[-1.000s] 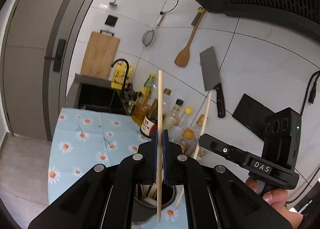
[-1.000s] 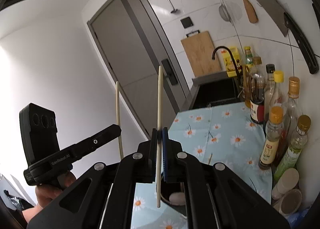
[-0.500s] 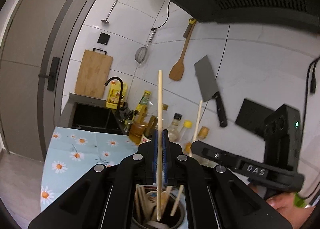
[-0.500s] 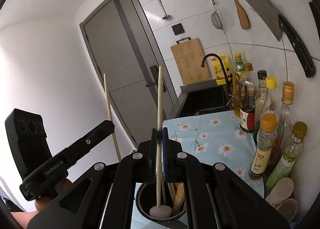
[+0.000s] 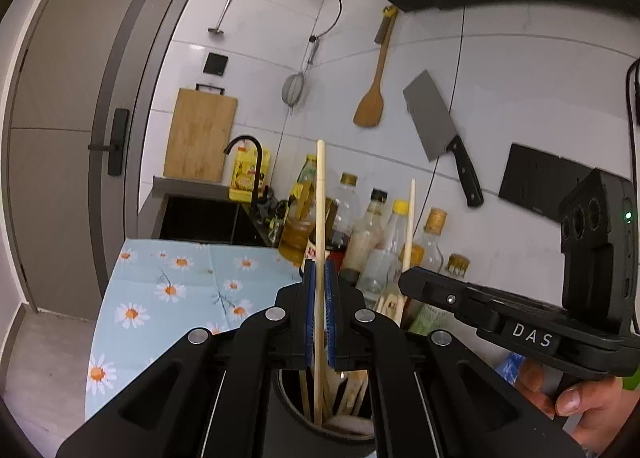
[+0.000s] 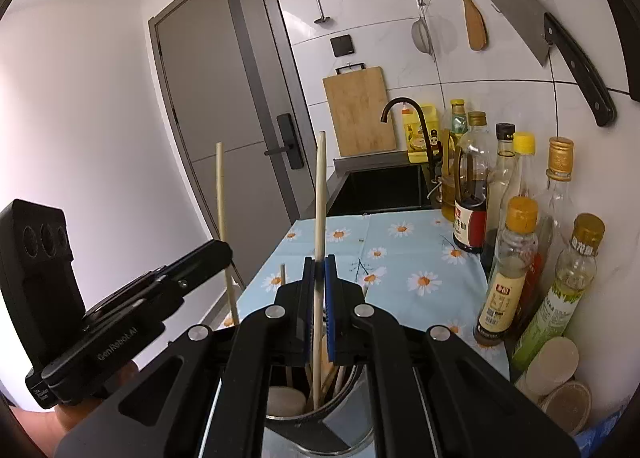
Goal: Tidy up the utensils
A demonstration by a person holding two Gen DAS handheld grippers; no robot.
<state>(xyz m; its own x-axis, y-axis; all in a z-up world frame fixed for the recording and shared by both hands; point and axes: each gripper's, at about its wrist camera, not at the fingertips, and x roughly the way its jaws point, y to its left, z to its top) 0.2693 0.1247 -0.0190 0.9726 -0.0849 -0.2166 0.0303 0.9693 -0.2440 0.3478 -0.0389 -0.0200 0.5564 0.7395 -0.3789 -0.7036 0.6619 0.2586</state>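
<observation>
Left tool [image 5: 319,322]: blue pads closed to a narrow slot on one pale chopstick [image 5: 320,218], held upright about mid-length, its lower tip already inside the dark utensil holder [image 5: 296,426] directly below. Right tool [image 6: 319,314]: closed likewise on a second chopstick [image 6: 320,198], tip down among the sticks in the same holder [image 6: 352,434].

Handling, judged: each stick is light, stiff and smooth (round wood may pivot or slide between flat pads); the mid-length hold appears sound for a straight drop.

The holder's mouth is crowded with other utensils, so the free gap is small, and two tools share one opening. The holder stands on the bench [image 6: 420,258], covered in daisy-print cloth. The bottles [image 6: 508,270] stand near on the right against the tiled wall; the bench's left edge gives onto open room.
</observation>
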